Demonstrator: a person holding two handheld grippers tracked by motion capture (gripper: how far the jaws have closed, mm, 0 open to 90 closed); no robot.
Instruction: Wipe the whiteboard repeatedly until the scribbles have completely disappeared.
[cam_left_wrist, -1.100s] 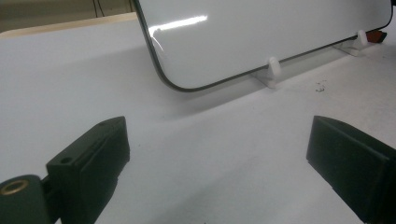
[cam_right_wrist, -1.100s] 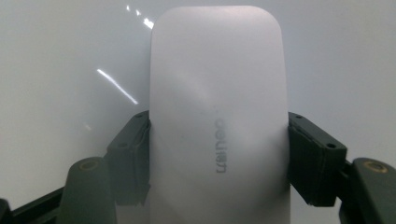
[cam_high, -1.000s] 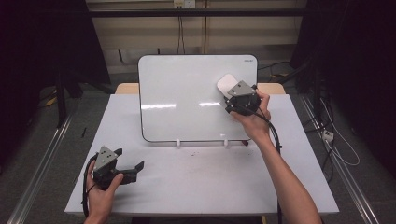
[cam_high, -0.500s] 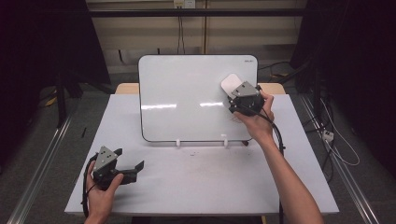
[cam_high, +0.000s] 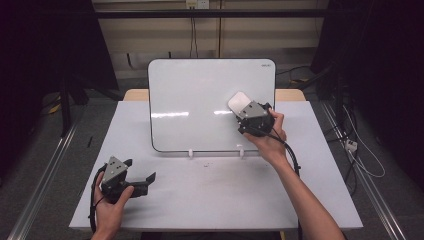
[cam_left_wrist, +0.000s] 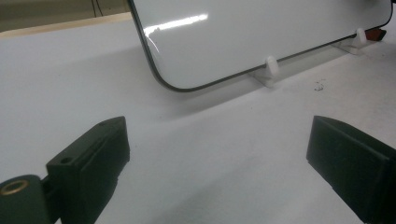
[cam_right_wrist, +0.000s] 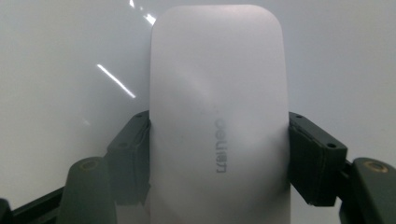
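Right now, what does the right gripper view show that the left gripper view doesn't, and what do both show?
Right gripper view: the white rounded plastic eraser with grey lettering, clamped between the right gripper jaws and held against the board.

Left gripper view: the open left gripper over the white table, the board's two small white plastic feet, and a small dark smudge on the tabletop.

Both: the glossy white whiteboard with light reflections.

The table (cam_high: 215, 200) is being overlooked from above toward twelve o'clock; the whiteboard (cam_high: 200, 100) is being shared, low and close, by both gripper views.
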